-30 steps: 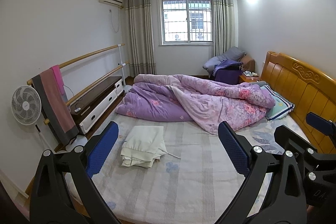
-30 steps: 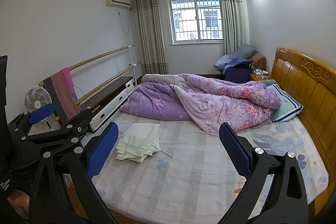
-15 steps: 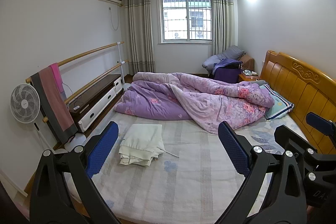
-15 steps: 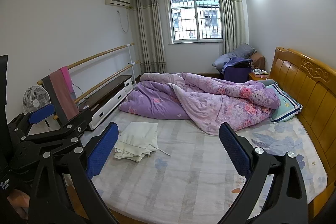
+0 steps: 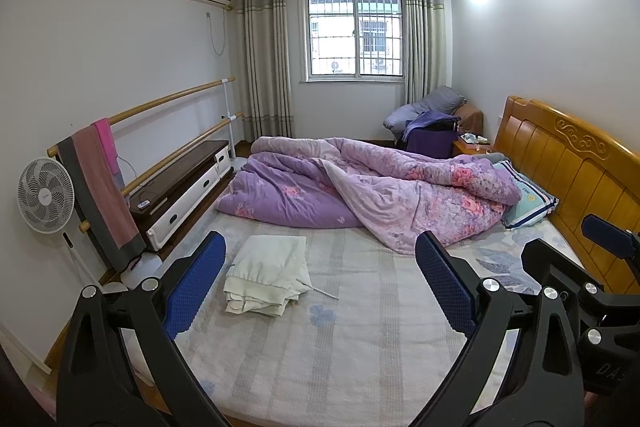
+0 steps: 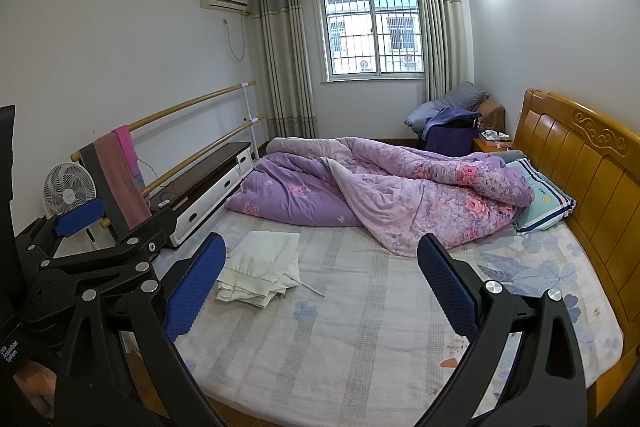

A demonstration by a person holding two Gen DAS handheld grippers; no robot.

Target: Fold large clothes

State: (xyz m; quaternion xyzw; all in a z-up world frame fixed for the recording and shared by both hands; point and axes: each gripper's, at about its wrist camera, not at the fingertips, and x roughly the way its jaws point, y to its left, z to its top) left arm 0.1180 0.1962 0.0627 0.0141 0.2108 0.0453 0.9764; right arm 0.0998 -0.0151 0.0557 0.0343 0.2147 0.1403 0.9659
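A cream-white garment (image 5: 269, 273) lies folded in a small pile on the left part of the bed (image 5: 360, 355); it also shows in the right wrist view (image 6: 262, 267). A thin white cord trails from its right edge. My left gripper (image 5: 320, 291) is open and empty, held back above the bed's near edge, well short of the garment. My right gripper (image 6: 320, 291) is open and empty too, beside the left one. The left gripper's frame shows at the left of the right wrist view.
A crumpled purple floral duvet (image 5: 372, 195) covers the far half of the bed. A pillow (image 5: 524, 195) lies by the wooden headboard (image 5: 568, 163). A white fan (image 5: 46, 195), wall rails with hanging towels (image 5: 100, 187) and a low cabinet (image 5: 184, 183) stand left.
Both grippers have drawn back and risen slightly, so the bed and garment look a little farther and lower. The garment has not moved. Both stay open.
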